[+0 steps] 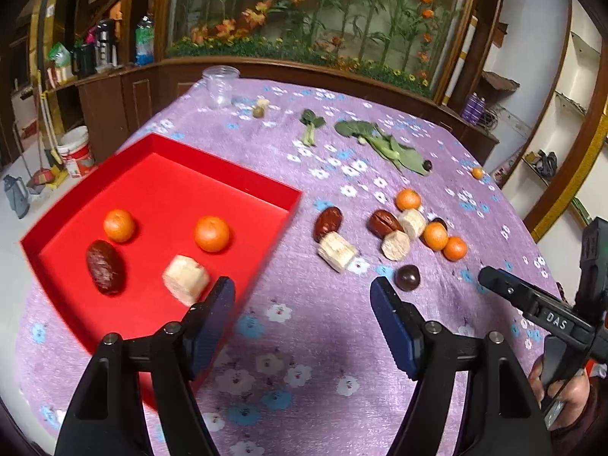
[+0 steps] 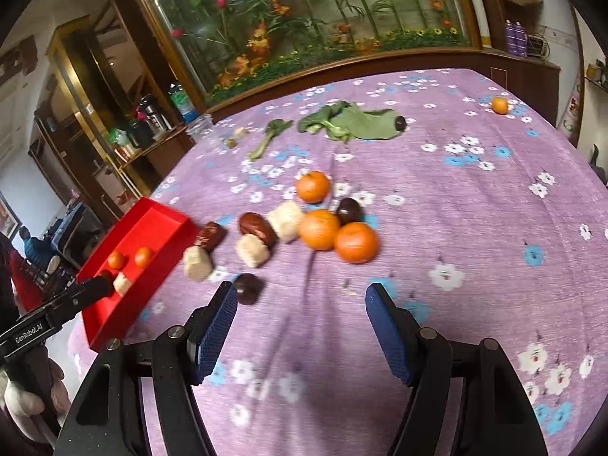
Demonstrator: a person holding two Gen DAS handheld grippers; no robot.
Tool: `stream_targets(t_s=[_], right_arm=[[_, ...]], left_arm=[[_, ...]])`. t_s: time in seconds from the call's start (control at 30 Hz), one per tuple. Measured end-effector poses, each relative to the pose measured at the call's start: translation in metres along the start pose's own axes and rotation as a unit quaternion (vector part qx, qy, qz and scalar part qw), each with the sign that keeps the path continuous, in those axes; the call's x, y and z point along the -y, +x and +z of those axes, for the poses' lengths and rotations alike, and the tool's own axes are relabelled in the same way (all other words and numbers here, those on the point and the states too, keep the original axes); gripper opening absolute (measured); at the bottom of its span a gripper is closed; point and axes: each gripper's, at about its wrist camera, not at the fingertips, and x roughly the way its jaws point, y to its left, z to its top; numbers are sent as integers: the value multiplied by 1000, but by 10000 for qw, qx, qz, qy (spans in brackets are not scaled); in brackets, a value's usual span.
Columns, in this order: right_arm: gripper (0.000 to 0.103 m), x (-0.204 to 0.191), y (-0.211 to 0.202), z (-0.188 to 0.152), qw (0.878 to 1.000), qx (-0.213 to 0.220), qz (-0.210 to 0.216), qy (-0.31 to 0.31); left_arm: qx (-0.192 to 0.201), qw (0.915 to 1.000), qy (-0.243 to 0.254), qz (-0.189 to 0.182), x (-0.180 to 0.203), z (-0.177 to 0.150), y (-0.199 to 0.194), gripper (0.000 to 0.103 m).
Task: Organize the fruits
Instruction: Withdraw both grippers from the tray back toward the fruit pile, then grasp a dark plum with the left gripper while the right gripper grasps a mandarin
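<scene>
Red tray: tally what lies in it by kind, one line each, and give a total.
In the red tray:
Tangerines: 2
Red date: 1
Pale cut chunk: 1
Total: 4

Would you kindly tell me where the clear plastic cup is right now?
The clear plastic cup stands at the table's far left edge in the left wrist view, beyond the red tray, near a small green fruit.
</scene>
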Motion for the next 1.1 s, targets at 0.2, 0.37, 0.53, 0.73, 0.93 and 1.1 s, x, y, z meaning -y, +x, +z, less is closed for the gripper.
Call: stream_targets(t_s=[0.2, 0.37, 0.53, 0.73, 0.93, 1.1], right_arm=[[75, 10, 12, 6, 9998, -41, -165, -109], [74, 12, 26, 18, 9983, -132, -387, -407], [69, 14, 42, 27, 9965, -277, -483, -630], [69, 19, 55, 31, 9962, -397, -471, -614], [64, 17, 66, 32, 9950, -505, -479, -716], [56, 14, 71, 31, 9947, -576, -410, -747]], left_arm=[[-175, 9987, 285, -385, 23, -4, 18, 73], [-367, 9944, 715, -692, 55, -7, 41, 69], [-530, 9901, 1039, -787, 80, -4, 64, 63], [-825, 9870, 1125, -792, 94, 0, 96, 52], [-914, 9848, 1267, -761, 107, 2, 110, 48], [-867, 9836, 1526, -408, 112, 0, 111, 24]])
